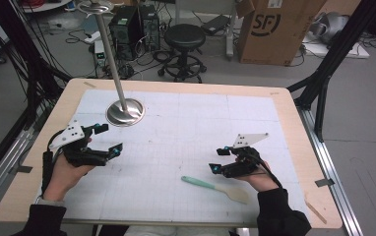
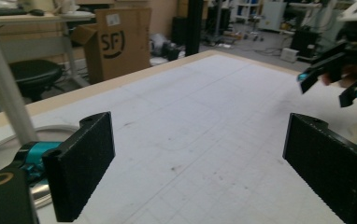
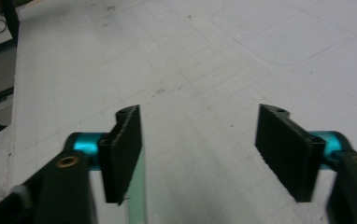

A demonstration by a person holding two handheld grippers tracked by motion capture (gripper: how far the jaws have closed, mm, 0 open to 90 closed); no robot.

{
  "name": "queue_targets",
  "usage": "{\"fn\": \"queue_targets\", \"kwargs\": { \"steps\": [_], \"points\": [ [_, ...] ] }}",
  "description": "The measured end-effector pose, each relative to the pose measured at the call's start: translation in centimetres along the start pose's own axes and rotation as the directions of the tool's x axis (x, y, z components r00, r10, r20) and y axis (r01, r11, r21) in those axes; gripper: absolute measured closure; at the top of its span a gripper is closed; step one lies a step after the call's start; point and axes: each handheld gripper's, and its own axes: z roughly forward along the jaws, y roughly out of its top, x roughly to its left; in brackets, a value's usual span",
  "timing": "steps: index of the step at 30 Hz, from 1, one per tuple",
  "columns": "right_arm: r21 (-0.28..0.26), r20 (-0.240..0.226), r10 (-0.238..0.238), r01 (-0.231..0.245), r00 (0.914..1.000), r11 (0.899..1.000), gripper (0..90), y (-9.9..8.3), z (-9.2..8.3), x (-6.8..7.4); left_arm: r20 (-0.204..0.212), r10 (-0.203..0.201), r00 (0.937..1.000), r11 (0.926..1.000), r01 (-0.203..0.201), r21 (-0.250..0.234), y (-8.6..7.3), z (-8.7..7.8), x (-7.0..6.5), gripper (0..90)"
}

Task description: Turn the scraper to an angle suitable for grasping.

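Spatula (image 1: 214,188) is the thing in hand here: a slim kitchen tool with a mint-green handle and a pale, cream blade, lying flat on the white gridded mat (image 1: 186,132) near the person's edge of the table (image 1: 294,128), just beside and below the right gripper (image 1: 219,160). That gripper stands released, its two black jaws well apart with nothing pinched between them; in the right gripper view the green handle (image 3: 137,196) runs along the mat under the left-hand jaw, not touching either pad. The left gripper (image 1: 108,139) is likewise spread wide and empty, hovering over the mat near the round steel base (image 1: 125,112) of an upright pole (image 1: 109,49), well apart from the spatula. Judging by its look, the spatula should be light, with a fairly stiff handle and a softer, flexible blade that would bend or slip if squeezed. The smooth handle could slide between the pads, and since it lies flat, the jaws would have to come down on either side of it and close across its narrow width. Mid-handle, closer to the blade than to the free end, seems the steadiest hold, keeping it from tipping once lifted.
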Motion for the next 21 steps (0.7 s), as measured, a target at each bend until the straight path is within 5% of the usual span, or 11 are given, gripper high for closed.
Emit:
{"fn": "queue_targets", "kwargs": {
  "steps": [7,21],
  "points": [
    [0.044,0.02,-0.019,0.018,0.9996,0.999,0.0,0.1,-1.0,0.2,0.003,-0.005,1.0,1.0,0.005,0.007,-0.1,0.2,0.2,9.6],
    [0.158,0.049,-0.089,0.081,0.9948,0.984,0.3,-0.3,-0.9,0.5,-0.007,-0.011,0.9999,0.9998,0.011,0.018,-0.1,0.4,0.4,9.6]
  ]
}}
